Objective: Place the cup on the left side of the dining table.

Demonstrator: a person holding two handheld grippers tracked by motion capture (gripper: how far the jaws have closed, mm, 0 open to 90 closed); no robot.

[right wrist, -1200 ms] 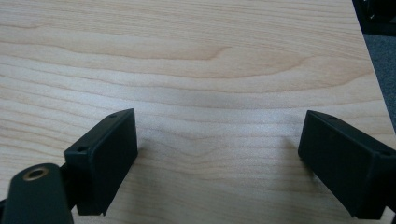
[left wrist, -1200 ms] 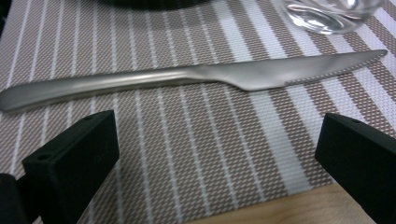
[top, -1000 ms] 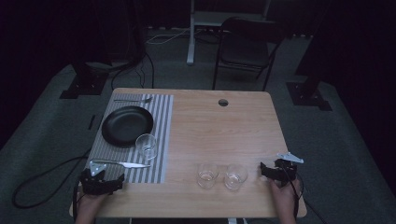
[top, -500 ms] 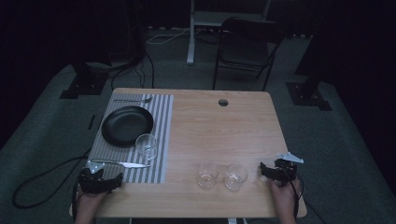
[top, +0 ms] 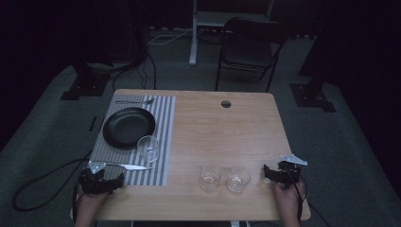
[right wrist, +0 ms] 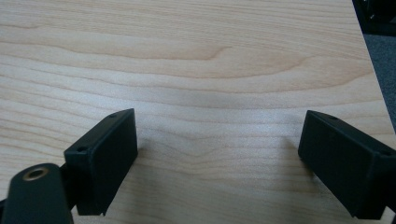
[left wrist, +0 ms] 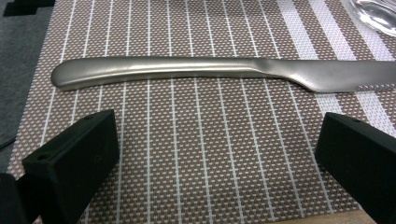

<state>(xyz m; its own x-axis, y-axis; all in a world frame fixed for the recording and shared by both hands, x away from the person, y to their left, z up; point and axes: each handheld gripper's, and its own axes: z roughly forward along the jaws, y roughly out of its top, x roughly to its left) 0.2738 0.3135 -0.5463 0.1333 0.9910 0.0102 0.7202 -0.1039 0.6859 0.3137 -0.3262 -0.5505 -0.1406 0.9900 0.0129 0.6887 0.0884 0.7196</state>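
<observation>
Left gripper, jaws wide, faces the knife broadside to straddle its handle; right gripper idles wide over bare surface.

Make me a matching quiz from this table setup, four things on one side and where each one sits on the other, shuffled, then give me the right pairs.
Things:
1. black plate
2. table knife
3. fork
4. two empty glasses

Places:
A. on the bare wood at the near edge, side by side
B. at the far end of the striped placemat, beyond the plate
C. at the near end of the placemat, just ahead of the open left gripper
D. on the placemat, with a glass at its near right rim

Pairs: 1-D, 2-C, 3-B, 4-A
</observation>
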